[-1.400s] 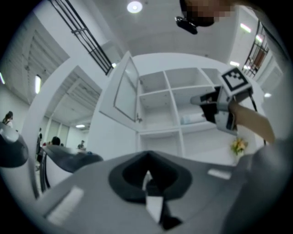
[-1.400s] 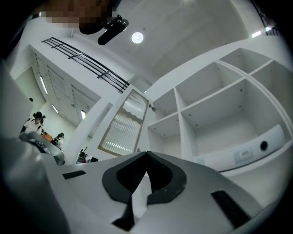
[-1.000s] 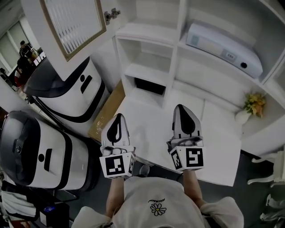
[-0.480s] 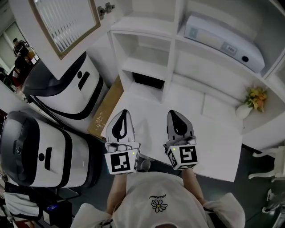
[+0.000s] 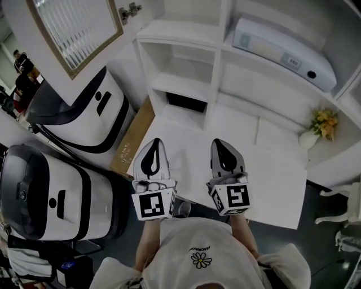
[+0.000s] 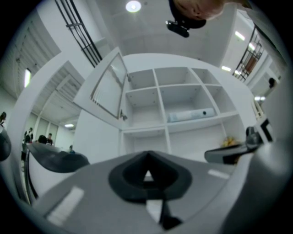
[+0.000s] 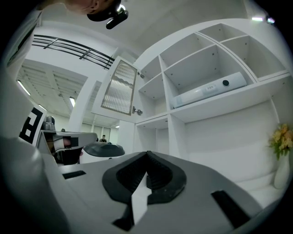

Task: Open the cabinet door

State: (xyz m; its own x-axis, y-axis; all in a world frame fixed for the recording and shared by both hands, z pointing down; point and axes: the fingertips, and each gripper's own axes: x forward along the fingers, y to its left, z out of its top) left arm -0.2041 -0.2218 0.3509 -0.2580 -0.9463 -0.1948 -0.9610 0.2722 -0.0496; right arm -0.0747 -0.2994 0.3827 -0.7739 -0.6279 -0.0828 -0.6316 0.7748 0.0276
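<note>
The cabinet door [image 5: 73,31], wood-framed with ribbed glass, stands swung open at the upper left of the white shelf cabinet [image 5: 217,62]; its hinge [image 5: 131,11] shows at the door's edge. The door also shows in the left gripper view [image 6: 110,87] and the right gripper view [image 7: 119,87]. My left gripper [image 5: 153,142] and right gripper [image 5: 221,142] hover side by side over the white counter [image 5: 271,186], well short of the door. Both are shut with nothing between the jaws, as seen for the left gripper [image 6: 147,155] and the right gripper [image 7: 147,154].
A long white device [image 5: 285,53] lies on an upper shelf. A vase of yellow flowers [image 5: 316,131] stands at the right. Two white-and-black machines [image 5: 84,118] [image 5: 51,192] and a cardboard sheet [image 5: 132,135] fill the floor left of the counter. People stand far left.
My right gripper has dropped and drawn back toward me, now level with the left one. The left gripper has hardly moved. The door stays open.
</note>
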